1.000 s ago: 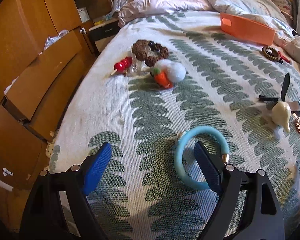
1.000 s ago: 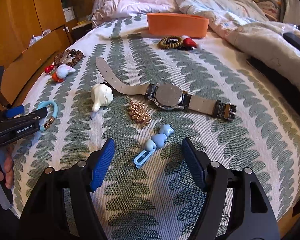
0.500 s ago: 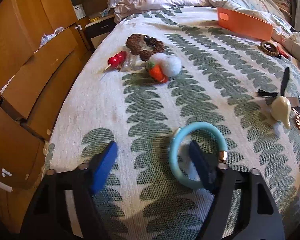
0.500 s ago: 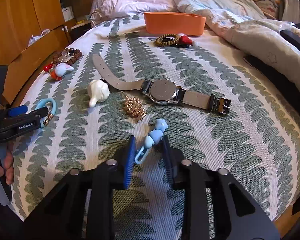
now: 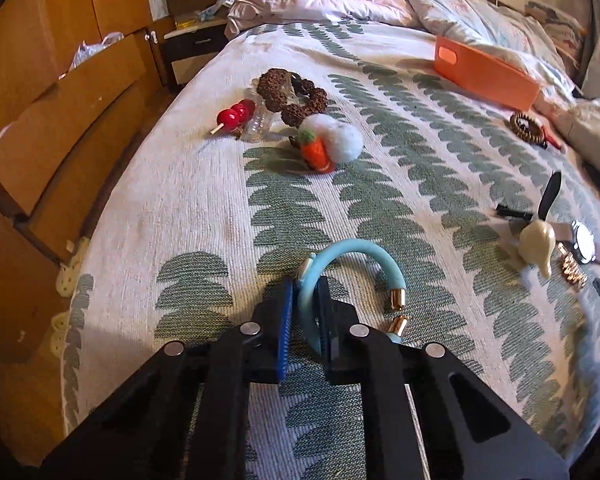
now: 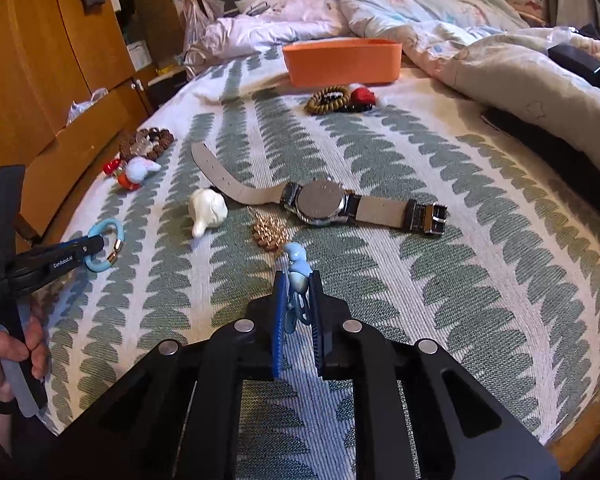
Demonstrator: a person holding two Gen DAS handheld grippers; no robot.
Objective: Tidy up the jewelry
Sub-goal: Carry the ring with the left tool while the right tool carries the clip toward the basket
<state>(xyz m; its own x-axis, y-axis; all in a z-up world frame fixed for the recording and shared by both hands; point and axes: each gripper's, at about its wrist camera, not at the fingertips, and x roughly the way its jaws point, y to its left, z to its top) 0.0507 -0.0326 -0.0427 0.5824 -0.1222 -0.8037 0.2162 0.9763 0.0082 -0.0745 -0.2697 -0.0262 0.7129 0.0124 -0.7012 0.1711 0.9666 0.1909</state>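
My left gripper (image 5: 306, 292) is shut on the left side of a light blue open bangle (image 5: 352, 252) with gold end caps, just above the bedspread. It also shows in the right wrist view (image 6: 104, 248). My right gripper (image 6: 298, 292) is shut on a blue hair clip (image 6: 298, 270) with heart and star beads. An orange tray (image 6: 342, 62) stands at the far side of the bed; it also shows in the left wrist view (image 5: 484, 74).
On the bedspread lie a wristwatch (image 6: 324, 204), a gold brooch (image 6: 270, 234), a cream figurine (image 6: 208, 210), a wooden bead bracelet (image 6: 328, 100), a brown bead bracelet (image 5: 292, 94), a carrot pompom (image 5: 328, 146) and red beads (image 5: 234, 114). Wooden drawers (image 5: 40, 128) stand left. Bedding (image 6: 500, 64) is piled right.
Both grippers closed: the left one on the blue bangle, the right one on the blue hair clip. Both items are now tilted up off the bedspread.
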